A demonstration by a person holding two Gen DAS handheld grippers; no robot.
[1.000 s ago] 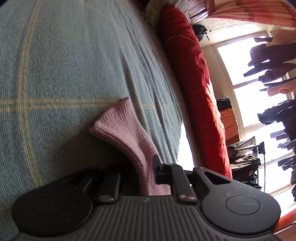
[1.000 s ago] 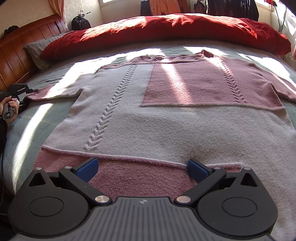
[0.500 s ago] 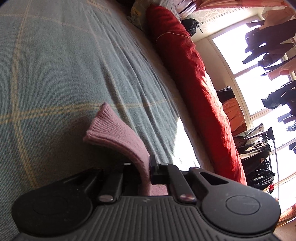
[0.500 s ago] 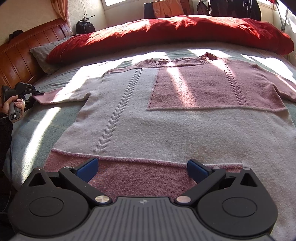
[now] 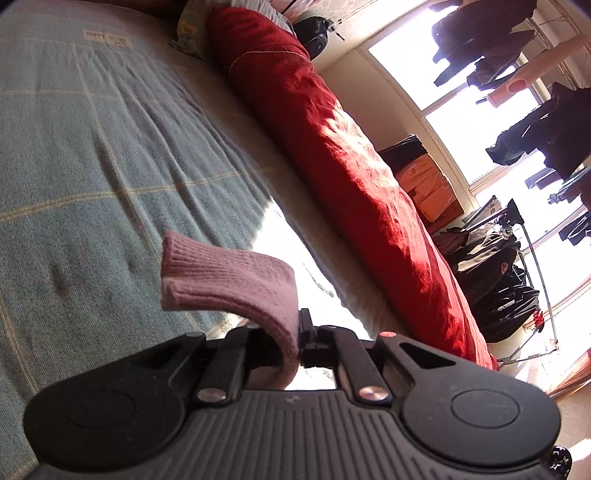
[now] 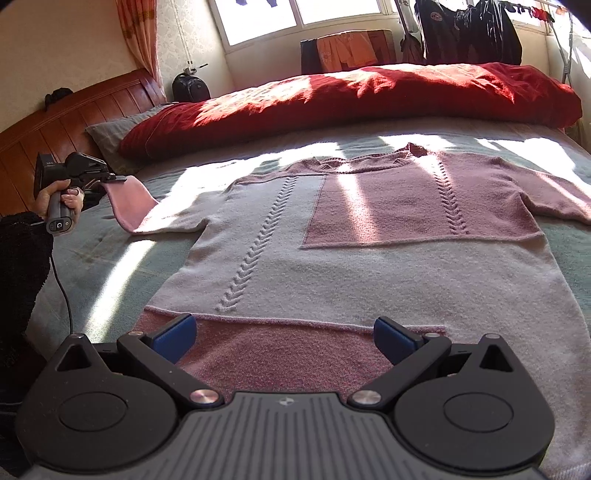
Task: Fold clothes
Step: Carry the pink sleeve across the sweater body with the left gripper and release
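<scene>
Pinching the pink sleeve cuff (image 5: pixel 229 280) tight in my left claw (image 5: pixel 298 343), I have it raised off the blue-green bedspread (image 5: pixel 92 155), its ribbed end curling over to the left. My right claw (image 6: pixel 284 338) hangs with its blue pads (image 6: pixel 173 334) spread wide and nothing between them, just over the pink hem of the sweater (image 6: pixel 332 258). That sweater lies flat and face up across the bed, grey and pink. Beyond its collar runs a rolled red quilt (image 6: pixel 351 96), then the sunlit window (image 6: pixel 306 18).
</scene>
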